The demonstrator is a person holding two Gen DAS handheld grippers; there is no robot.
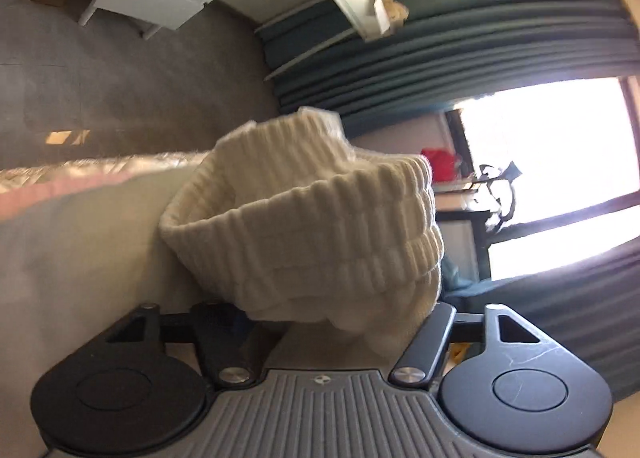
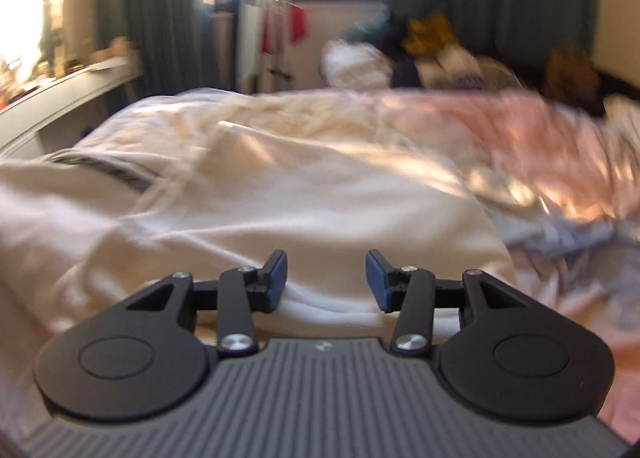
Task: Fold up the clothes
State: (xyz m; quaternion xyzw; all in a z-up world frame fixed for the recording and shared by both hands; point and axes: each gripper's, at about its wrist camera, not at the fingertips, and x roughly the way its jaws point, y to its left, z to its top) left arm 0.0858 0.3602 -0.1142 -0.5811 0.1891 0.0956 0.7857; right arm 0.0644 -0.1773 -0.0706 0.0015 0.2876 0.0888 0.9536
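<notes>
The left gripper (image 1: 320,322) is closed on the ribbed hem of a cream knit sweater (image 1: 304,218). The fingertips themselves are hidden under the cloth, so the grip is judged from the way the thick cuff bunches and stands up directly in front of the jaws. This camera is rolled on its side: the grey floor (image 1: 120,78) fills the upper left and the window (image 1: 552,178) stands at the right, so the hem seems to be held up in the air, away from the bed.

The right gripper (image 2: 326,282) is open, with its two blue pads (image 2: 276,282) well apart and nothing between them. It hovers just above the cream garment (image 2: 280,186), which lies spread on the bed and runs from the near edge toward the far left. A dark striped band, perhaps a collar or hem (image 2: 108,174), shows at the far left of this cloth. A pink blanket (image 2: 520,138) lies to the right, and a heap of other clothes (image 2: 432,50) sits far behind it.

The coming move probably depends on this: the body of the garment lies directly ahead of the open right jaws and below them, with its long axis going away and leftward. The right gripper is therefore the free one for the cloth on the bed, while the left one is already occupied with the hem. The picture is blurred, so which edge lies nearest to the pads cannot be told
</notes>
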